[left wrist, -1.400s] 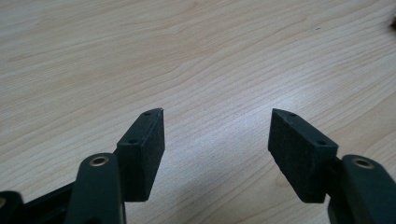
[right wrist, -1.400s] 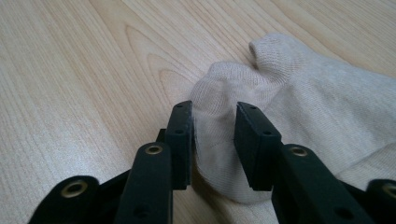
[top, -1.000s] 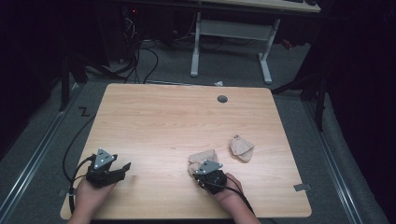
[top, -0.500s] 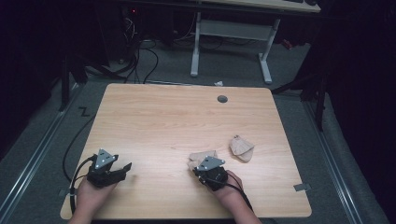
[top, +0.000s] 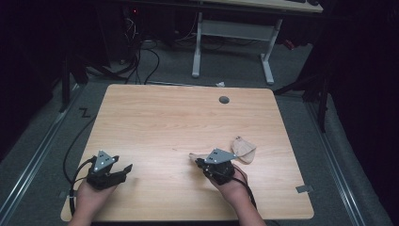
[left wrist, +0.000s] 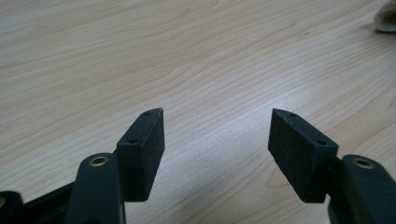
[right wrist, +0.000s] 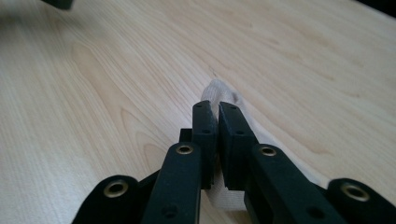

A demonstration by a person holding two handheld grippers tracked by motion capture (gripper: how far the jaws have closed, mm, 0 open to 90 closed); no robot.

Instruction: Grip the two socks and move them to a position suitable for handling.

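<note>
High view: above, looking forward-down over table [top: 155, 117]. Gripper views: close, low along jaws; all share tabletop.

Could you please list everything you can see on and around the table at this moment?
Light wooden table: one, pale wood grain, centre of the high view.
Round grey grommet hole: one, near the table's far edge.
Beige cloth pinched in the gripper: one, between the right gripper's jaws, over the table's near side.
Crumpled beige cloth: one, lying on the table beside the right gripper.
White-legged desk frame: one, on the floor beyond the table.
Black cables: several, on the grey floor beyond the table.
Left gripper: black, jaws apart, nothing between them, near left corner.
Right gripper: black, jaws closed on the beige cloth.
</note>
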